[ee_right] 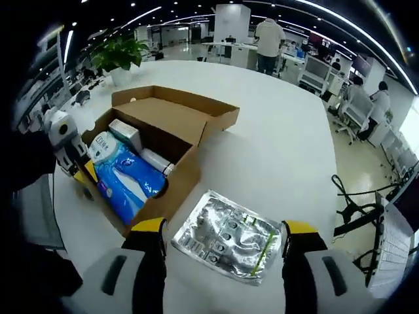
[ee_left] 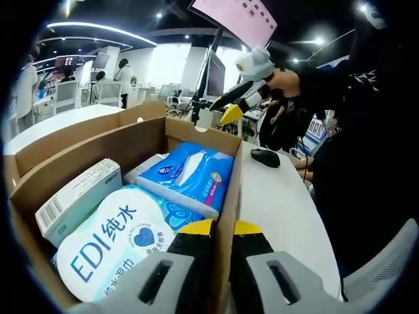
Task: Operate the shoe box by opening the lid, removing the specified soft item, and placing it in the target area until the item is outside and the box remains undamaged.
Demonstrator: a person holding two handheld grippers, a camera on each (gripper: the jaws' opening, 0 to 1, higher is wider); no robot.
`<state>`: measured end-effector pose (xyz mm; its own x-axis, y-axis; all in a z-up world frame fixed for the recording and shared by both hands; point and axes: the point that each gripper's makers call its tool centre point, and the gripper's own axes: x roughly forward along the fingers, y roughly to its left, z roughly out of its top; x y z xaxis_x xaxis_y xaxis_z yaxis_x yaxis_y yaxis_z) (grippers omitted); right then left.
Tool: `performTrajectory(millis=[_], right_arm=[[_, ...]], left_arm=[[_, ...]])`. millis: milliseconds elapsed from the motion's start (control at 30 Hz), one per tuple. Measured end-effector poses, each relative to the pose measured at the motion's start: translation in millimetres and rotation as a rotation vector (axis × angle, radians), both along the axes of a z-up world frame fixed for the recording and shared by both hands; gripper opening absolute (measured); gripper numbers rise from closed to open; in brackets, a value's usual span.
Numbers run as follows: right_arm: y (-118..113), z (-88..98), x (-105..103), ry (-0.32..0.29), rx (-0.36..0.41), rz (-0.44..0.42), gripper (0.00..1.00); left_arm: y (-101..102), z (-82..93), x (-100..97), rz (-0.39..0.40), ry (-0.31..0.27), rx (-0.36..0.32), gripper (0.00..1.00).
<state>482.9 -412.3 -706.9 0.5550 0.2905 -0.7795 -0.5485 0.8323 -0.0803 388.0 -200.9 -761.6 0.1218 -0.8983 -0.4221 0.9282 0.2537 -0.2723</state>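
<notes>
An open cardboard shoe box [ee_left: 196,134] [ee_right: 186,173] rests on the white table, its lid [ee_right: 177,108] folded back. Inside lie a white wipes pack printed "EDI" [ee_left: 111,245], a blue tissue pack [ee_left: 190,173] [ee_right: 127,183] and a white carton [ee_left: 78,199]. My left gripper [ee_left: 222,227] [ee_right: 84,175] is shut on the box's side wall, one jaw inside and one outside. A silver foil pouch [ee_right: 226,237] lies flat on the table outside the box. My right gripper [ee_right: 224,227] [ee_left: 222,110] hangs open above the pouch, its jaws wide apart and nothing held.
A black mouse [ee_left: 265,157] lies on the table beyond the box. A potted plant [ee_right: 118,55] stands at the table's far edge. A person in black sleeves [ee_left: 340,85] stands at the right. Desks, chairs and other people lie beyond.
</notes>
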Motion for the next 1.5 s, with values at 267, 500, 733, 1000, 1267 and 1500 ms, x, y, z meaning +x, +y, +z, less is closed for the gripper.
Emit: performTrajectory(millis=[267, 500, 733, 1000, 1267, 1500], right_arm=[[11, 17.4, 7, -0.001, 0.010, 0.014, 0.70], [33, 30.5, 7, 0.024, 0.028, 0.131, 0.69], [55, 48.9, 9, -0.003, -0.007, 0.286, 0.66], [74, 42.6, -3, 0.021, -0.057, 0.379, 0.66], [98, 33.7, -15, 0.068, -0.097, 0.511, 0.64], [117, 20.3, -15, 0.097, -0.150, 0.628, 0.64]], left_arm=[[2, -1.7, 3.5, 0.004, -0.007, -0.009, 0.05], [4, -3.6, 4.8, 0.002, -0.012, -0.010, 0.05], [4, -4.8, 5.4, 0.000, -0.022, -0.011, 0.05], [4, -5.1, 3.6, -0.002, -0.031, -0.009, 0.05], [5, -5.5, 2.2, -0.009, -0.051, 0.002, 0.05], [6, -7.6, 1.4, -0.015, -0.066, 0.023, 0.05]])
